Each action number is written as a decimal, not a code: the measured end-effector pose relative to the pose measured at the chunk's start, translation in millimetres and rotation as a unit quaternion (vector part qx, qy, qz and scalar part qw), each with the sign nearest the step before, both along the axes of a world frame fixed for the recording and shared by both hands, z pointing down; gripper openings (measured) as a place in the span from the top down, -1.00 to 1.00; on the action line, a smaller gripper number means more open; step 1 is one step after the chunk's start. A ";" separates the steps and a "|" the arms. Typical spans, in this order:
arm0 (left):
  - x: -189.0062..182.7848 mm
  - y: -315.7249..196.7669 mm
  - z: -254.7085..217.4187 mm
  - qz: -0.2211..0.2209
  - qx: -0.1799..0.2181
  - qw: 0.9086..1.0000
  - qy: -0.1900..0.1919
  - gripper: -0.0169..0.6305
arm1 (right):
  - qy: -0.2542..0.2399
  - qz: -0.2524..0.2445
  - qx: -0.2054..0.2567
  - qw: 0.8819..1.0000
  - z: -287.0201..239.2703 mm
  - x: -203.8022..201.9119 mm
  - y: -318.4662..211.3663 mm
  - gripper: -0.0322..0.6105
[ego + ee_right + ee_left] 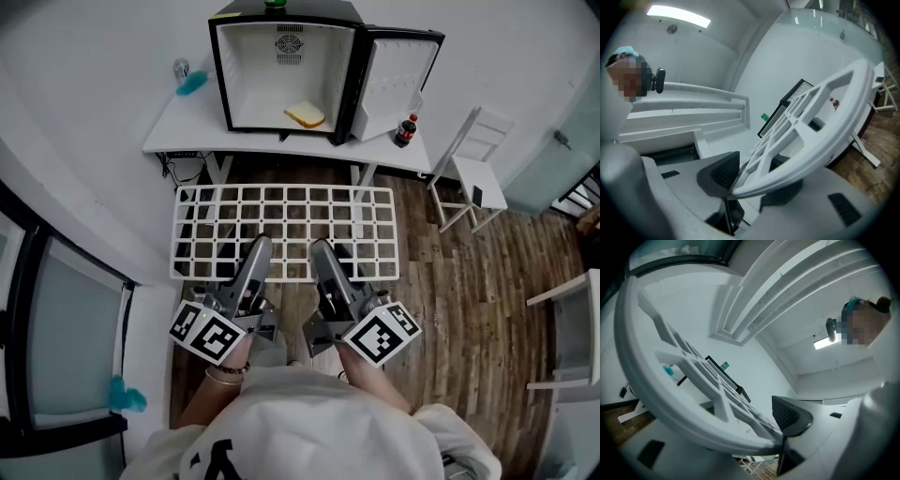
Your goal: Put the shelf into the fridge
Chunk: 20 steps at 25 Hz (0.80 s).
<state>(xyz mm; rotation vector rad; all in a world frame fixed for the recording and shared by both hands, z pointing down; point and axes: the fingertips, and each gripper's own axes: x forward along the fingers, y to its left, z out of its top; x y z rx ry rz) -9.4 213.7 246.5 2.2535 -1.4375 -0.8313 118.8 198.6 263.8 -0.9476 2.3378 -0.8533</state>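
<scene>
We hold the white grid shelf point(281, 230) level, short of the fridge point(281, 89), its long axis across the fridge's open mouth. The fingers of the left gripper point(257, 247) and right gripper point(324, 251) pinch its near rim.

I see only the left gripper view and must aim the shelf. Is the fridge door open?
Observer: Yes, the door of the fridge stands open at the right.
Operator: Anything inside?
Observer: Bread lies on its floor, right of middle.
Operator: Does the right gripper hold too?
Observer: Yes, the right gripper is shut on the near edge of the shelf.
</scene>
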 end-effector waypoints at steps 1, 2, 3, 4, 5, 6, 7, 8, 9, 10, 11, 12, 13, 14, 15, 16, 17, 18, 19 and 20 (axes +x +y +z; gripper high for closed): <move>-1.7 -3.5 0.7 0.000 0.001 1.000 0.001 0.14 | 0.001 0.000 0.000 1.000 0.6 -1.7 -3.4 0.44; -3.9 -7.5 2.1 0.001 0.000 1.000 0.002 0.15 | 0.002 0.000 -0.001 1.000 1.8 -3.8 -7.4 0.45; -6.5 -12.0 4.2 0.001 -0.001 1.000 0.004 0.14 | 0.004 -0.001 -0.002 1.000 3.5 -6.4 -11.8 0.44; -9.4 -17.1 6.9 0.002 -0.004 1.000 0.006 0.14 | 0.005 -0.001 -0.005 1.000 5.6 -9.4 -16.8 0.45; -12.9 -23.0 9.5 0.002 -0.006 1.000 0.009 0.15 | 0.007 -0.001 -0.007 1.000 7.6 -12.8 -22.5 0.45; -17.2 -29.8 11.4 0.002 -0.008 1.000 0.011 0.14 | 0.008 -0.001 -0.010 1.000 9.2 -16.9 -29.0 0.44; -22.3 -37.4 12.3 0.002 -0.010 1.000 0.012 0.15 | 0.009 0.000 -0.013 1.000 10.1 -21.6 -36.2 0.44; -28.0 -45.5 12.4 0.003 -0.010 1.000 0.012 0.15 | 0.008 0.001 -0.014 1.000 10.6 -26.9 -43.7 0.45; -33.9 -53.9 12.1 0.004 -0.010 1.000 0.011 0.15 | 0.007 0.002 -0.015 1.000 10.8 -32.5 -51.5 0.45; -40.1 -62.9 12.0 0.005 -0.009 1.000 0.009 0.15 | 0.006 0.004 -0.015 1.000 11.3 -38.5 -60.0 0.44; -46.6 -72.7 12.1 0.006 -0.008 1.000 0.008 0.15 | 0.004 0.005 -0.015 1.000 12.0 -44.6 -69.2 0.44; -53.2 -83.3 12.3 0.008 -0.008 1.000 0.006 0.15 | 0.003 0.007 -0.015 1.000 13.0 -51.0 -79.2 0.44; -59.9 -94.4 12.6 0.010 -0.007 1.000 0.005 0.15 | 0.001 0.010 -0.016 1.000 13.9 -57.6 -89.5 0.44; -66.6 -105.7 12.7 0.013 -0.008 1.000 0.004 0.15 | -0.001 0.012 -0.016 1.000 14.5 -64.2 -100.0 0.45; -73.1 -116.8 12.4 0.016 -0.008 1.000 0.002 0.15 | -0.003 0.015 -0.016 1.000 14.5 -70.7 -110.4 0.45; -79.1 -127.7 11.6 0.019 -0.008 1.000 0.000 0.15 | -0.004 0.018 -0.016 1.000 14.1 -76.8 -120.5 0.45; -84.8 -138.1 10.4 0.023 -0.007 1.000 -0.001 0.15 | -0.006 0.022 -0.015 1.000 13.2 -82.5 -130.2 0.45; -90.0 -148.1 9.1 0.027 -0.006 1.000 -0.002 0.15 | -0.008 0.025 -0.014 1.000 12.2 -87.7 -139.2 0.45; -94.9 -157.3 8.0 0.031 -0.004 0.999 -0.004 0.15 | -0.010 0.030 -0.013 0.999 11.5 -92.4 -147.2 0.45; -99.2 -165.5 7.4 0.036 -0.004 0.999 -0.006 0.15 | -0.012 0.035 -0.013 0.999 11.4 -96.6 -153.9 0.45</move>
